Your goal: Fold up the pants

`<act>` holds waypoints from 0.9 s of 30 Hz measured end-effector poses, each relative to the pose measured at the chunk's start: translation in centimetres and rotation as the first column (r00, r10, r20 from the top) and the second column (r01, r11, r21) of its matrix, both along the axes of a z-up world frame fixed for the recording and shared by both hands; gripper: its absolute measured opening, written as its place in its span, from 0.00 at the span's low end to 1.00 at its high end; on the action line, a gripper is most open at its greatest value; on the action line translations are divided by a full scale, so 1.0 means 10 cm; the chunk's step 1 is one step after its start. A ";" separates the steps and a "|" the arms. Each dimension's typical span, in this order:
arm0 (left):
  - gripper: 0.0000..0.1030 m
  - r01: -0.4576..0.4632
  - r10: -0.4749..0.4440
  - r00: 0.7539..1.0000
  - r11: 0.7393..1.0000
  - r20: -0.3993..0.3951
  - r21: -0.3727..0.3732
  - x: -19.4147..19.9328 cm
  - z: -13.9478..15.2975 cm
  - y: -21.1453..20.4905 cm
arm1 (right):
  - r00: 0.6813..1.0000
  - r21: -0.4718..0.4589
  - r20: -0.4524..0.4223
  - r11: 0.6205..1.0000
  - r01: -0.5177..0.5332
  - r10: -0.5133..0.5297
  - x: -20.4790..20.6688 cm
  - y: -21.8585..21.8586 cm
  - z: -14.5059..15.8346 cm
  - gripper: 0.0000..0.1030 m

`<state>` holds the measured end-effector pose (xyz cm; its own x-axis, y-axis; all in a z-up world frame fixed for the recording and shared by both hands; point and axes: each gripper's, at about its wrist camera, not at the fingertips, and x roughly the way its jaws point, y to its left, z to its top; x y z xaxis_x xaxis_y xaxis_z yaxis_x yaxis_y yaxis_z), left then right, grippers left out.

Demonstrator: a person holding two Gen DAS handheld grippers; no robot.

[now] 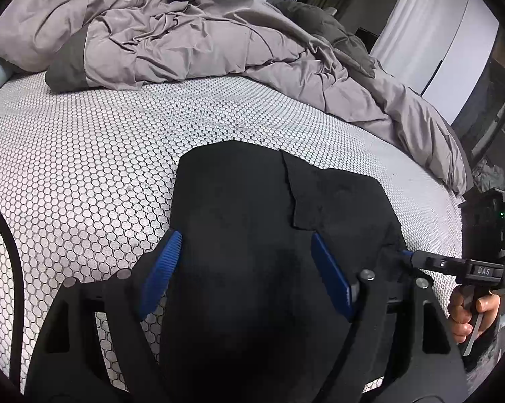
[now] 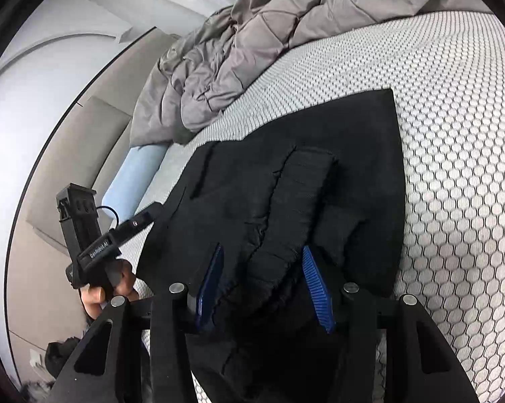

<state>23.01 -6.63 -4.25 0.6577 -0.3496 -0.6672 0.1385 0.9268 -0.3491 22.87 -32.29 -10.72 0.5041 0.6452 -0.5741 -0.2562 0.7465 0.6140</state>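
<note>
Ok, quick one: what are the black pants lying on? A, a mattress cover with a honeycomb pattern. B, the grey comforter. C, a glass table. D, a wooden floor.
A: the black pants lie flat on the white honeycomb-patterned mattress, while the grey comforter is bunched up farther back, apart from them.

— What do the claws look like?
— The left claw (image 1: pixel 245 268) and the right claw (image 2: pixel 262 282) are both matte black frames with triangular cut-outs, round silver screws at the pivots, and ribbed blue pads (image 1: pixel 161 268) on the fingers.
— Any markings?
— White lettering on the black side bars, and a small green light on the right claw's body. A thin black cable loops behind the left one.
</note>
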 end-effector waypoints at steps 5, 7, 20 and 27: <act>0.74 0.001 -0.001 1.000 1.000 -0.004 0.003 -0.01 0.02 0.02 | 0.999 0.002 0.035 0.999 -0.034 0.034 -0.13 -0.01 0.14 0.48; 0.74 0.000 0.000 1.000 1.000 -0.013 0.009 0.00 0.01 0.00 | 0.996 0.018 0.061 0.998 -0.060 0.058 -0.22 -0.02 0.22 0.48; 0.74 0.016 -0.015 1.000 0.999 -0.023 0.037 -0.01 -0.03 -0.06 | 0.997 -0.006 -0.013 0.997 -0.077 0.077 -0.02 0.15 0.00 0.19; 0.74 0.019 -0.019 1.000 0.996 0.000 -0.082 -0.11 0.14 0.18 | 0.985 -0.031 0.117 0.992 -0.126 0.129 -0.38 0.15 0.43 0.06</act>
<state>21.91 -4.81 -2.88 0.6496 -0.4157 -0.6366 0.1556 0.8923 -0.4239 19.09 -30.79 -6.37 0.4840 0.6956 -0.5310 -0.4202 0.7170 0.5562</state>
